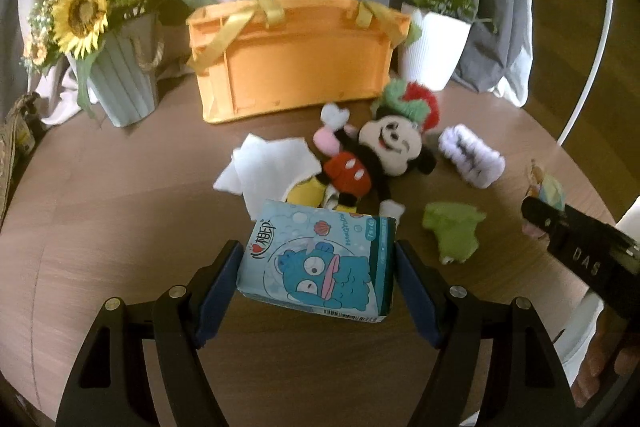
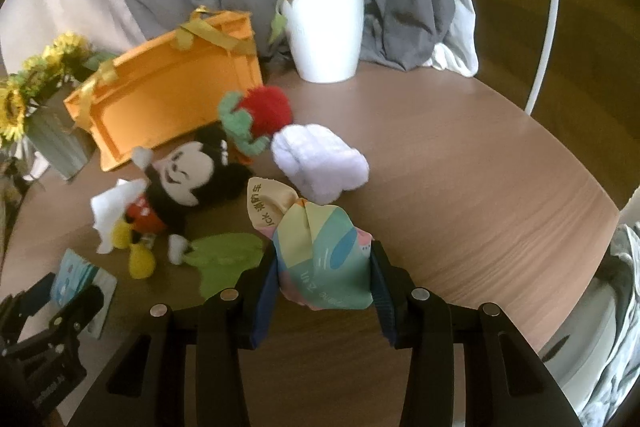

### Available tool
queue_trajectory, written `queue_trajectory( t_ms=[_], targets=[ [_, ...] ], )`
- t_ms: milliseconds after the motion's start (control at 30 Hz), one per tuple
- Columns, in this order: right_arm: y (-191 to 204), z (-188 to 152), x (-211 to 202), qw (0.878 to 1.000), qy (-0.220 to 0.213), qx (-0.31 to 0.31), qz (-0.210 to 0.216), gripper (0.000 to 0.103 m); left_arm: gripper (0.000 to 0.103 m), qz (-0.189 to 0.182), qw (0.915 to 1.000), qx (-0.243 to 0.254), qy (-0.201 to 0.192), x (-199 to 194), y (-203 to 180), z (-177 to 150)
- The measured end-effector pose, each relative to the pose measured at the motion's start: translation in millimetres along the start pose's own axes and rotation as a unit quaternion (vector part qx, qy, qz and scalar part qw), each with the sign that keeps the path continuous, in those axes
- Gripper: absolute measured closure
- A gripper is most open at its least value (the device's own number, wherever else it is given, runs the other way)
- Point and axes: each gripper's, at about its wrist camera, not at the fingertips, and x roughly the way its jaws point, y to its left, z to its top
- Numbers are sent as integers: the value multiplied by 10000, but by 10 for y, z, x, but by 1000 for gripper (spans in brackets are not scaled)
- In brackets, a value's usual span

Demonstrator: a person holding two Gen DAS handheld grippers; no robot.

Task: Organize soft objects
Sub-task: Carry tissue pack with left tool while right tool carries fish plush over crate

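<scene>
The left gripper [image 1: 318, 275] sits low over the table [image 1: 120, 211], its 2 fingers clamping a blue tissue pack [image 1: 320, 263]. The right gripper [image 2: 324, 287] grips a pastel fabric pouch [image 2: 320, 255]. Ahead lie a Mickey plush [image 1: 368, 155], white cloth [image 1: 268, 167], green cloth [image 1: 454, 227], lilac fluffy item [image 1: 472, 155] and red-green yarn ball [image 2: 260, 115], before the orange bag [image 1: 292, 59].

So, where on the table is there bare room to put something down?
Bare wood lies on the table's left, below the sunflower vase, and on its right, beyond the white fluffy toy. The middle is crowded around the Mickey plush.
</scene>
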Motion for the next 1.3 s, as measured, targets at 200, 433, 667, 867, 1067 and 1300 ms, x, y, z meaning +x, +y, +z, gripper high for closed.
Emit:
queue_trajectory(
  t_ms=[200,433,667,867,1067,1300],
  targets=[
    [99,99,-273,9997,-170,-31,152,60,28,-99,9992,72,-374,-248,21,197],
    [216,253,-574,9981,-562,-56,255,60,28,-176,9959,169,-872,-520,58,469],
    [278,487,-745,9948,-929,-57,421,60,28,-129,9911,153,-1315,-708,66,729],
    [315,721,-773,9903,-1191,-167,695,60,28,42,9872,12,-1596,-784,24,911],
    [325,985,-695,9844,-1333,-400,1077,60,28,289,9832,-241,-1787,-790,-30,1071],
    [317,1254,-615,9741,-1566,-670,1485,60,28,611,9760,-453,-2042,-783,-109,1233]
  ],
)
